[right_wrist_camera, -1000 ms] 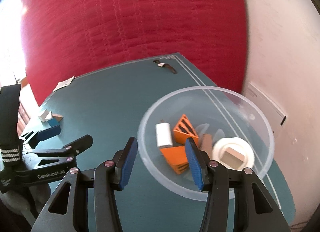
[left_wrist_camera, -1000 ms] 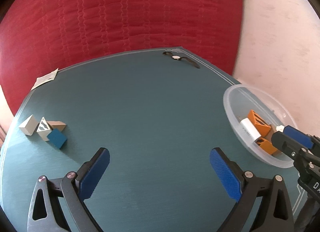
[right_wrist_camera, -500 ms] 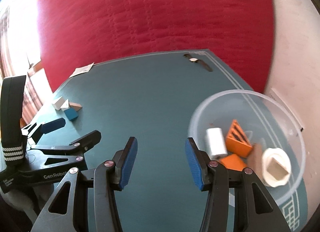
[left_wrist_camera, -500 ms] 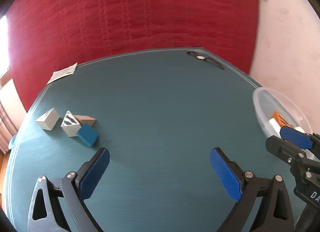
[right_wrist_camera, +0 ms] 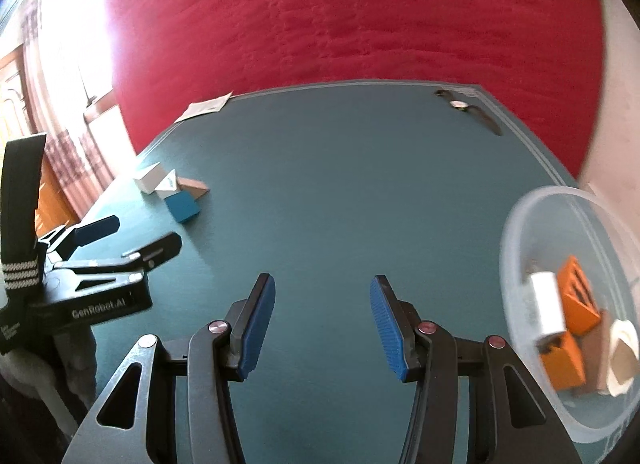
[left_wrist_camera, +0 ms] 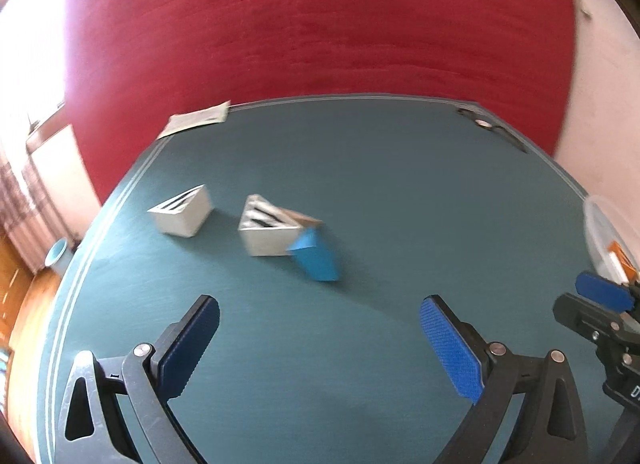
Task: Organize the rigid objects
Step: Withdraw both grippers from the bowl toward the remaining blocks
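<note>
On the teal table, a blue block (left_wrist_camera: pixel 316 260) lies against a white striped wedge (left_wrist_camera: pixel 269 233) with a tan block (left_wrist_camera: pixel 308 220) behind; another white wedge (left_wrist_camera: pixel 182 214) sits to their left. The group also shows in the right wrist view, the blue block (right_wrist_camera: pixel 182 206) nearest. My left gripper (left_wrist_camera: pixel 320 348) is open and empty, just short of the blue block. My right gripper (right_wrist_camera: pixel 322 322) is open and empty over bare table. A clear plastic bowl (right_wrist_camera: pixel 520 232) at the right holds orange blocks (right_wrist_camera: pixel 578 294), a white block (right_wrist_camera: pixel 546 308) and a white ring.
A wristwatch (right_wrist_camera: pixel 468 108) lies at the table's far right corner and a paper slip (right_wrist_camera: pixel 206 106) at the far left edge. A red quilted cover hangs behind the table. The left gripper's body (right_wrist_camera: pixel 100 288) shows left of my right gripper.
Both grippers have swung left. The block group has come nearer and more central in the left wrist view; the bowl has slid to the right edge in both views.
</note>
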Available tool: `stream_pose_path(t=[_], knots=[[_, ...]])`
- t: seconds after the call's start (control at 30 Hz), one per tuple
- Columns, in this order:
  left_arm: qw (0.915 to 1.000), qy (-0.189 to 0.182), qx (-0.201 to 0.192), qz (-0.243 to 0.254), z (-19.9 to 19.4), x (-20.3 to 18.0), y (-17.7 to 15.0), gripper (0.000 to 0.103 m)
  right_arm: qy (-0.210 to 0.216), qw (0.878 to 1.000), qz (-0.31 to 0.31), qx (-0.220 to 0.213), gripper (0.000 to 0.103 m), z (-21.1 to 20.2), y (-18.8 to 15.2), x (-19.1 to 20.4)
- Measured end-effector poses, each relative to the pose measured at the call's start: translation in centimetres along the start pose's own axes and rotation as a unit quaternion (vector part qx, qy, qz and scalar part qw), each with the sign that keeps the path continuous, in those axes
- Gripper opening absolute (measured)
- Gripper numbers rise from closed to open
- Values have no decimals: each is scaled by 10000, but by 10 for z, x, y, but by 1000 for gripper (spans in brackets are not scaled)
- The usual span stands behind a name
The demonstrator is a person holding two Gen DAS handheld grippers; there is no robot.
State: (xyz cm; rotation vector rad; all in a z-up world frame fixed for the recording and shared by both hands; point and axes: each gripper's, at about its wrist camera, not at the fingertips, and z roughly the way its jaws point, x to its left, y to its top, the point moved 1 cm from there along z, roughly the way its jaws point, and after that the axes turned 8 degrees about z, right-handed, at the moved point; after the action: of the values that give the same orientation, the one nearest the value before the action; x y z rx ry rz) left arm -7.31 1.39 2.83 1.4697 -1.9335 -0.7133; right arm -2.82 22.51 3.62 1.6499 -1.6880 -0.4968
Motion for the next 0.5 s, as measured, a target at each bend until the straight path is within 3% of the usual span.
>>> stream_pose_path(t=[0.5], knots=[[9969,522,83,-579,4,64,-11,102,552,9964,-509,387,51,46,10,68]])
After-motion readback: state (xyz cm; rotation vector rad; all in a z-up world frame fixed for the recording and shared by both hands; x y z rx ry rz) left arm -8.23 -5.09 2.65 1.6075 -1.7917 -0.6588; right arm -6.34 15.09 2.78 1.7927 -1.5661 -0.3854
